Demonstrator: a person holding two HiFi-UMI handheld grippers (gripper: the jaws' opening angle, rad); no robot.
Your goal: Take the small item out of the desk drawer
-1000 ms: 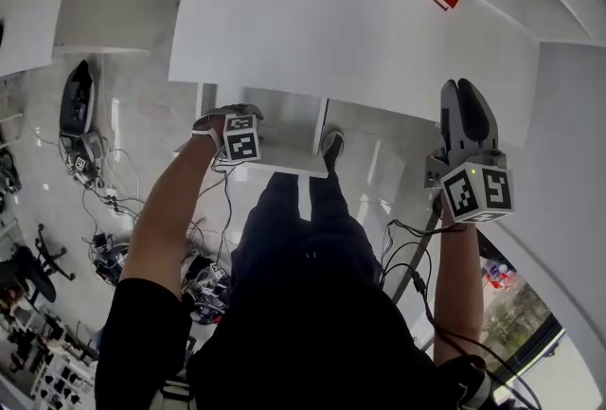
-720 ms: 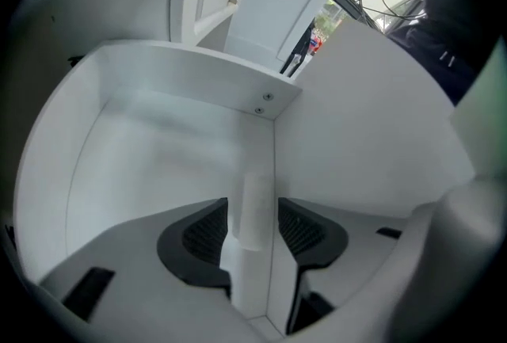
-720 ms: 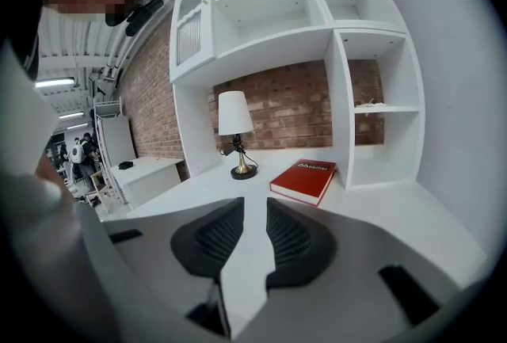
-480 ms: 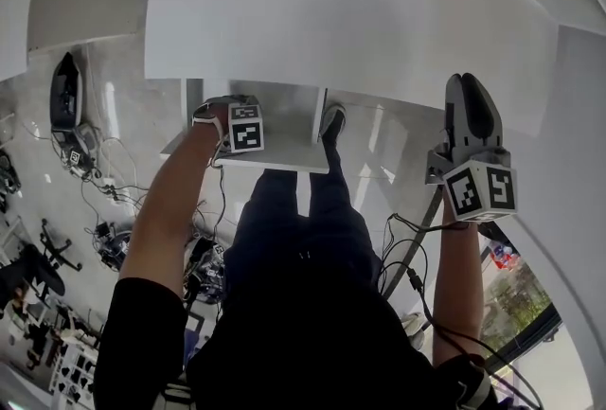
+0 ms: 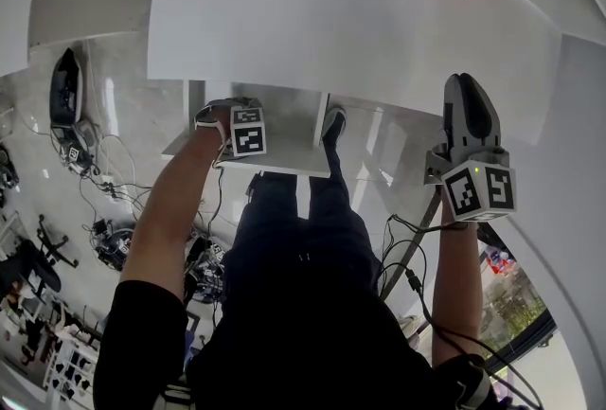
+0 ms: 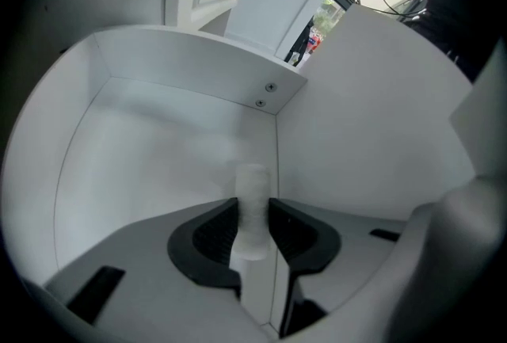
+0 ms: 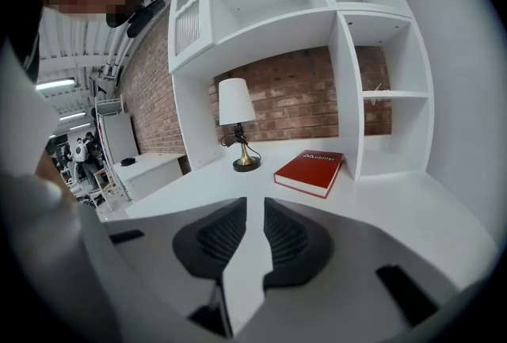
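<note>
Between the left gripper's (image 6: pixel 253 215) two dark ribbed pads (image 6: pixel 214 234) stood the small item (image 6: pixel 253 181), a pale frosted cylinder, upright, pinched from both sides, with its top clear above the jaws. Gripper and item sat low inside the white drawer (image 6: pixel 150 72), close to the corner where two of its walls met beneath two screw heads. In the head view the drawer was pulled out below the front edge of the white desk top (image 5: pixel 331 20), and only this gripper's marker cube showed above it. Well apart, to the right, the right gripper (image 7: pixel 255 226) hovered over the desk top; its jaws had just been closing, a narrow gap remained, and nothing lay between them. Beyond it on the desk: one red book (image 7: pixel 310 171), lying flat; one lamp (image 7: pixel 236 123) with a white shade and brass base; white shelving (image 7: pixel 356 56) against a brick wall (image 7: pixel 293 100). Loose cables (image 5: pixel 95 190) lay on the floor (image 5: pixel 133 105) to the left of the drawer.
</note>
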